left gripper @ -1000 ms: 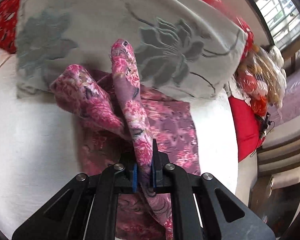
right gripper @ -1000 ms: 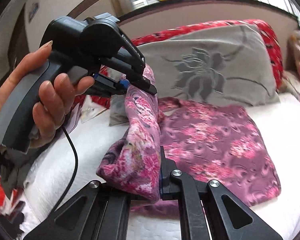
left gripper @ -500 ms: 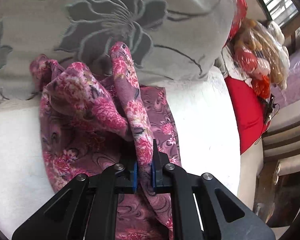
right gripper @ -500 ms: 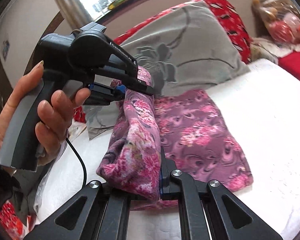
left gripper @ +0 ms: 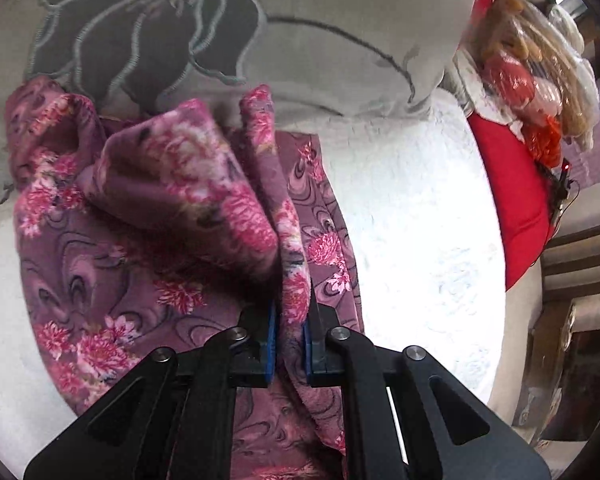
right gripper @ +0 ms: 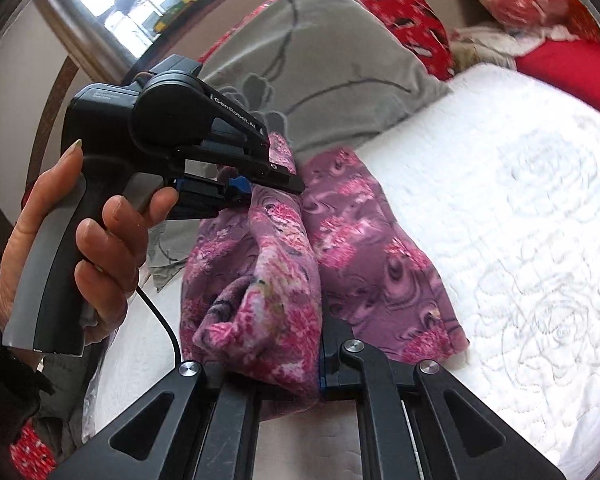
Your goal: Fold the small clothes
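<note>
A pink and purple floral garment [left gripper: 112, 280] lies on the white quilted bed [left gripper: 412, 240]. My left gripper [left gripper: 290, 344] is shut on a raised fold of its edge. In the right wrist view the garment [right gripper: 372, 264] is half lifted, its far side flat on the bed [right gripper: 540, 200]. My right gripper [right gripper: 296, 364] is shut on a thick bunched fold of it. The left gripper [right gripper: 260, 184], held by a hand [right gripper: 100, 256], pinches the same lifted edge farther back.
A grey pillow with a flower pattern [left gripper: 260, 32] lies right behind the garment, also in the right wrist view [right gripper: 332, 60]. A red cushion [left gripper: 512, 200] and a plastic bag of things [left gripper: 540, 80] sit at the bed's right. Red patterned bedding [right gripper: 396, 4] lies behind the pillow.
Both grippers have carried the lifted edge across the garment toward the pillow and lower, still shut on it. The flat part now shows to the right of the right gripper.
</note>
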